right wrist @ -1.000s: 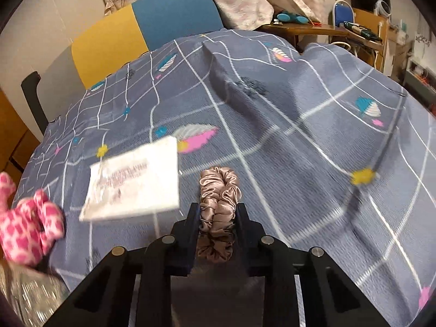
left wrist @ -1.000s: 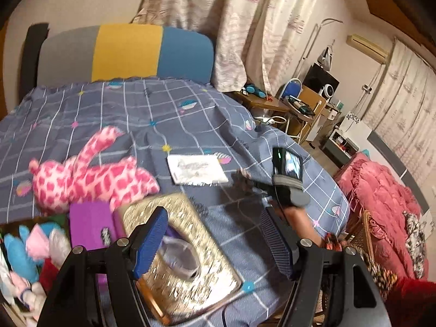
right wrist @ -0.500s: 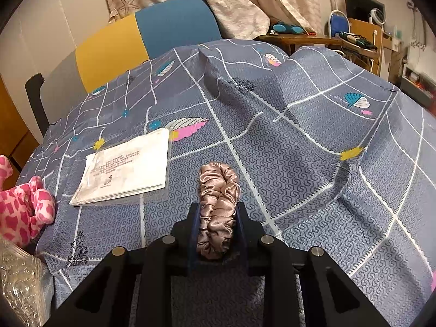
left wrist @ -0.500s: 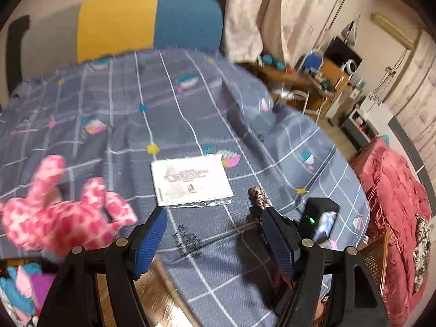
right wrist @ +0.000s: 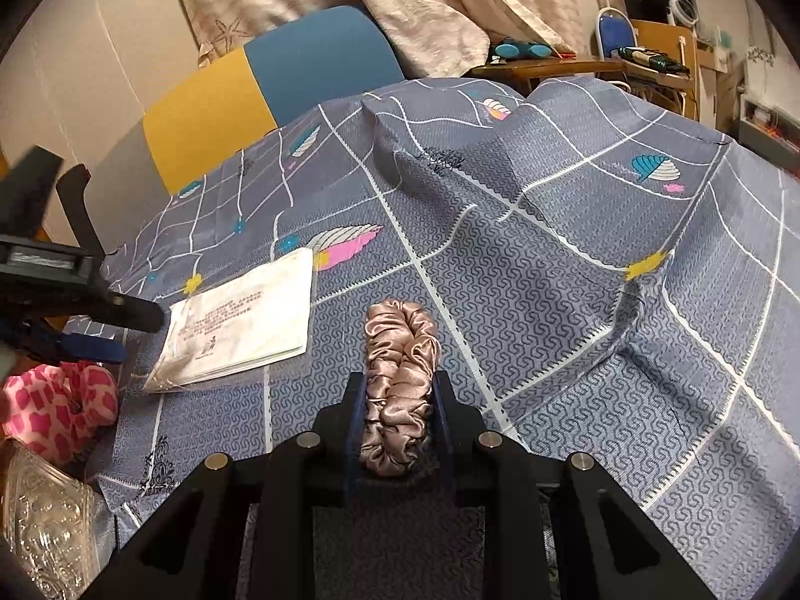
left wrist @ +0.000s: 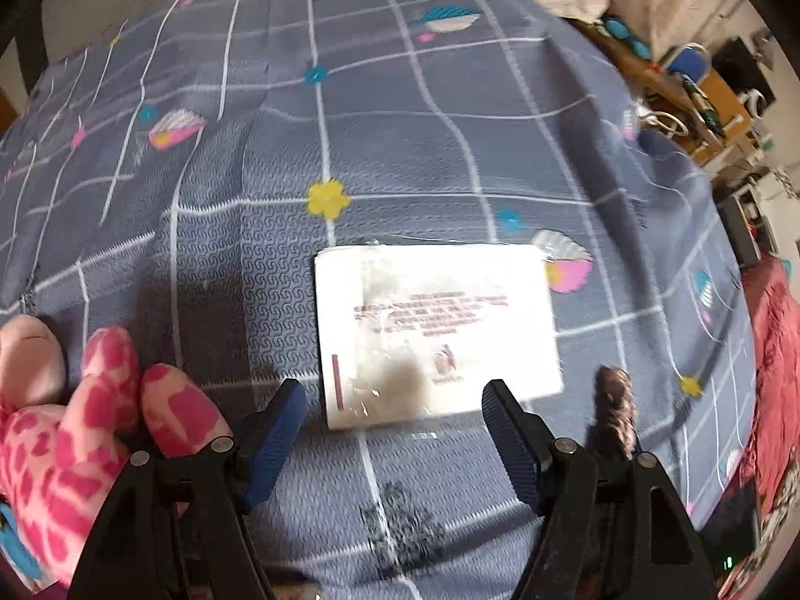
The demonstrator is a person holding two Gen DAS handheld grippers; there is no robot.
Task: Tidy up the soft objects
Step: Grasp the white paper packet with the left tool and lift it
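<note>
Right gripper [right wrist: 397, 417] pinches the scrunchie [right wrist: 400, 390]; left gripper [left wrist: 392, 432], spread, should straddle the packet [left wrist: 440, 330] ahead squarely.

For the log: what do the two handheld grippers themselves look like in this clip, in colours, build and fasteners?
Both are matte black angular frames with round silver screw heads. The left gripper carries ribbed blue pads on its fingers; the right gripper has dark blue pads, mostly hidden. No cables, markings or sleeves are visible.
</note>
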